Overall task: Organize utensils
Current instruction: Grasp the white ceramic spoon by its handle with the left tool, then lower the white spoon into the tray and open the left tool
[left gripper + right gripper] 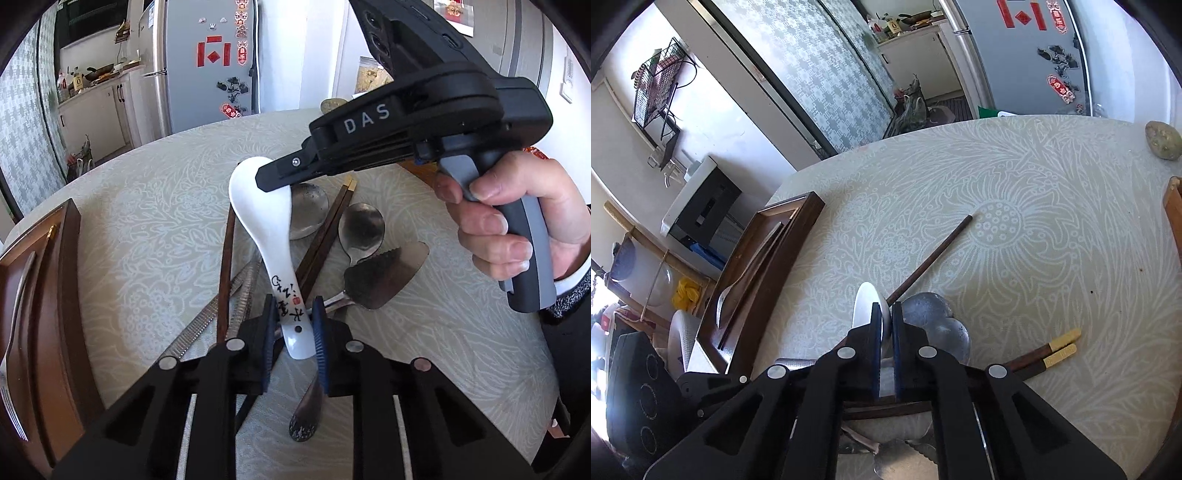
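- Two grippers hold one white ceramic spoon point(271, 236) above the pile of utensils on the patterned tablecloth point(147, 206).
- Left gripper point(295, 325): its blue-padded fingers pinch the handle end of the spoon, just past the black calligraphy.
- Right gripper point(885, 325): its fingers are pressed onto the rim of the spoon's bowl, which shows as a thin white edge between them in the right wrist view; the left wrist view shows the same gripper's black tip lying over the far side of the bowl.
- Right hand point(517, 225) is wrapped around the grey handle of that gripper.
- Under the spoon lie dark wooden chopsticks point(325, 236), two with gold-coloured ends on the right, and one more chopstick point(931, 258) stretching away to the far side.
- Metal spoons point(360, 230) and a flat metal server point(388, 273) lie right of the ceramic spoon; a ribbed metal piece point(221, 299) lies on its left.
- At the left edge of the table sits a brown wooden tray point(798, 236) with a metal spoon point(738, 288) in it.
- Far right on the cloth, a brownish round item point(1162, 140) rests well apart from the pile.
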`<control>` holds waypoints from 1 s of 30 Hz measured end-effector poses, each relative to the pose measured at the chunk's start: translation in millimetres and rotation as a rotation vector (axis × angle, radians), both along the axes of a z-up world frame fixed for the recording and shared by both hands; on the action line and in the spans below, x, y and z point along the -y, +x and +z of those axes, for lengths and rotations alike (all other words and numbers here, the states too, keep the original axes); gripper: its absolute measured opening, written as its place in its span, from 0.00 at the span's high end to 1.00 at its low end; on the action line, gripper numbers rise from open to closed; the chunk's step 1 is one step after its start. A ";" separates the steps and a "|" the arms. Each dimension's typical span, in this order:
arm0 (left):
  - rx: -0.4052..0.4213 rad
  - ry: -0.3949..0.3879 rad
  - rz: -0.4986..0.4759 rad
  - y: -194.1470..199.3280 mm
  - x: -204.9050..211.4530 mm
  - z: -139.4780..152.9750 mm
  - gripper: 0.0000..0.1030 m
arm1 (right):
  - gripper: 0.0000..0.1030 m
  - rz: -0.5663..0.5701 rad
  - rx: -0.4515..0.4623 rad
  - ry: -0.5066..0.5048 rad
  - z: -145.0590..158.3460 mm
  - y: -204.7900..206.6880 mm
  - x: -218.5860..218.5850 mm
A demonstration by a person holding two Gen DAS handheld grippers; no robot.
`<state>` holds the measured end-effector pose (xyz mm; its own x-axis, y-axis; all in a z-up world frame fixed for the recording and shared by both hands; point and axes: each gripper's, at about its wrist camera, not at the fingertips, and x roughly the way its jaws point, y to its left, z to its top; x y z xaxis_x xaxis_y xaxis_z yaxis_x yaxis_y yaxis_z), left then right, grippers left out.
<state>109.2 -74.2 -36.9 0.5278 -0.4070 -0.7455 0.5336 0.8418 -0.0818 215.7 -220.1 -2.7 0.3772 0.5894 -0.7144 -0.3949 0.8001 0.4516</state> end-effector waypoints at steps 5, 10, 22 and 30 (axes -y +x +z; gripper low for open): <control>0.021 -0.014 0.028 -5.4 -14.2 11.0 0.82 | 0.95 0.004 0.014 -0.006 14.4 -5.6 -9.2; 0.077 -0.022 0.079 -16.6 -46.4 35.4 0.83 | 0.95 0.039 0.052 0.004 37.1 -7.7 -43.0; 0.096 0.021 0.275 -11.0 -144.4 40.9 0.84 | 0.95 0.191 0.041 -0.007 36.2 21.4 -177.0; 0.035 0.035 0.303 -4.0 -167.2 15.7 0.84 | 0.95 0.205 -0.008 -0.103 2.6 28.0 -214.3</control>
